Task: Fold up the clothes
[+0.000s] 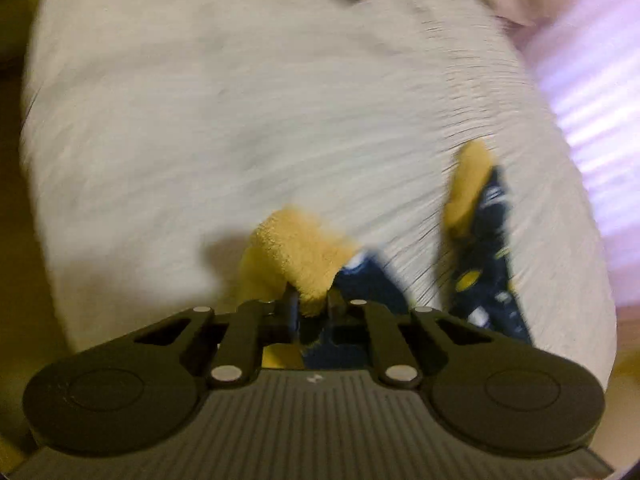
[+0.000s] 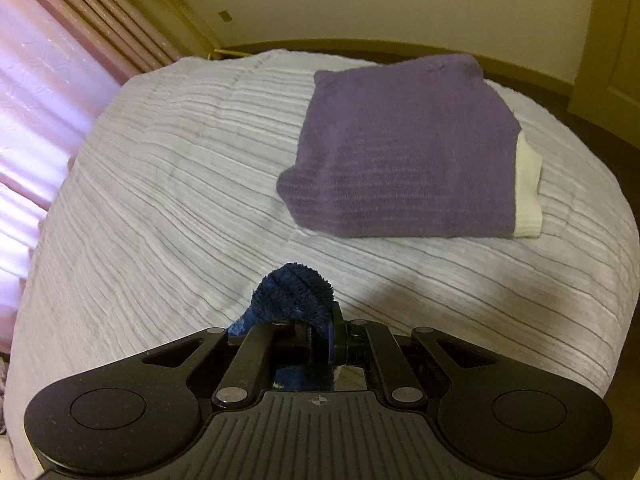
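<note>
Yellow fleece is sitting pinched in the left gripper (image 1: 312, 304), whose jaws are standing nearly together on the garment (image 1: 292, 252) with only the cloth between them. From that clamped edge, the fabric is turning navy with small yellow and white prints, and a second strip of it (image 1: 480, 240), yellow-lined at its far end, is hanging just to the right of the gripper over the bed (image 1: 200, 120). This left wrist view is blurring heavily, so the print cannot be read, and pale lumps at the far edge of the bed are too smeared to name.

Only the right wrist view is showing things sharply. There the right gripper (image 2: 320, 340) is closing its jaws tight on a fuzzy navy fold (image 2: 296, 292) of fleece that is bulging up ahead of the fingertips and trailing back under the gripper body. Whether this is the same garment as the left one's cannot be told. Ahead and to the right of this gripper, well apart from it, a folded purple knit (image 2: 404, 152) is lying on the ribbed white bedspread, with a white piece (image 2: 528, 196) showing at its right edge. Pink curtains (image 2: 48, 100) are hanging to the far left, and a beige wall (image 2: 400, 0) is standing beyond the bed.
</note>
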`<state>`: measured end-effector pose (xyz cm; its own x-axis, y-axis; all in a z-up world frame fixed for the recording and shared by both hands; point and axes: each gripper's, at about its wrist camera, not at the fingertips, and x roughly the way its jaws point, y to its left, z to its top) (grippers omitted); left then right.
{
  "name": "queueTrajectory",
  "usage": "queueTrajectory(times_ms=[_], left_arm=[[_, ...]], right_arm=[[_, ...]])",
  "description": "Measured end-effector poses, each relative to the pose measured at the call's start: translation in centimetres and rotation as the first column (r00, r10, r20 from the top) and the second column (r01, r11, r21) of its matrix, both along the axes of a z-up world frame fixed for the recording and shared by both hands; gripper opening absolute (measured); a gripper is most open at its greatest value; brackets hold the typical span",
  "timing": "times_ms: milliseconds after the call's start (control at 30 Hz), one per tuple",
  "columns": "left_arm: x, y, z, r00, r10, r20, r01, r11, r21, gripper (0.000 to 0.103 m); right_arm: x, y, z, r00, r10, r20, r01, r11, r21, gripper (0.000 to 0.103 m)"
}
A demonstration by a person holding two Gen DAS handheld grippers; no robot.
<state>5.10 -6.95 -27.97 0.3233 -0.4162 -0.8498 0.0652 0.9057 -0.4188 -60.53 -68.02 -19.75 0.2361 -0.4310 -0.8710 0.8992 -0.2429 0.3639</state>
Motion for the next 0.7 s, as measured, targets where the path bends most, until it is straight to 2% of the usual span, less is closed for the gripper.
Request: queueTrajectory(times_ms=[100, 167, 267, 300, 367, 467, 533, 600, 633, 700], left_arm=[[5.2, -3.6, 6.2, 0.990, -0.088, 0.108, 0.091, 0.996, -0.023, 0.009], [8.7, -6.1, 10.8, 0.974, -0.137, 0.179, 0.147, 0.988, -0.042, 0.009], [11.8, -8.3, 19.0, 0.919, -0.216, 0.330, 0.215, 0.976, 0.040, 0.010], [12.7, -8.6, 21.2, 0.906, -0.243, 0.346, 0.225, 0.970, 0.091, 0.010], [14.1, -8.1, 24.1, 0.897, -0.280, 0.342, 0.243, 0.959, 0.148, 0.012], [15.4, -6.1, 25.7, 0.896, -0.311, 0.315, 0.269, 0.948, 0.171, 0.013], [15.5, -5.1, 22.0, 0.896, -0.361, 0.260, 0.287, 0.915, 0.282, 0.017], [15.5, -4.0, 18.3, 0.893, -0.404, 0.198, 0.306, 0.869, 0.389, 0.026], [15.5, -3.5, 16.5, 0.891, -0.422, 0.166, 0.316, 0.841, 0.440, 0.033], [15.6, -2.4, 12.8, 0.886, -0.452, 0.098, 0.336, 0.775, 0.535, 0.031]], right_arm=[[0.8, -0.6, 1.8, 0.998, 0.046, 0.049, -0.045, 0.999, -0.021, 0.005], [1.8, -1.2, 3.9, 0.991, 0.086, 0.102, -0.079, 0.995, -0.065, 0.005], [3.0, -1.3, 7.8, 0.971, 0.147, 0.188, -0.119, 0.981, -0.150, 0.005], [3.2, -1.0, 9.0, 0.965, 0.161, 0.208, -0.125, 0.976, -0.176, 0.005], [2.8, 0.2, 10.8, 0.958, 0.171, 0.229, -0.127, 0.973, -0.194, 0.005], [1.6, 3.7, 10.8, 0.961, 0.163, 0.225, -0.131, 0.980, -0.149, 0.005], [0.8, 6.4, 10.1, 0.967, 0.147, 0.210, -0.127, 0.986, -0.107, 0.005], [-0.2, 9.5, 7.9, 0.978, 0.109, 0.178, -0.102, 0.994, -0.048, 0.005], [-0.7, 10.9, 6.4, 0.985, 0.085, 0.149, -0.085, 0.996, -0.002, 0.005], [-1.6, 13.5, 2.9, 0.997, 0.040, 0.062, -0.046, 0.994, 0.101, 0.005]])
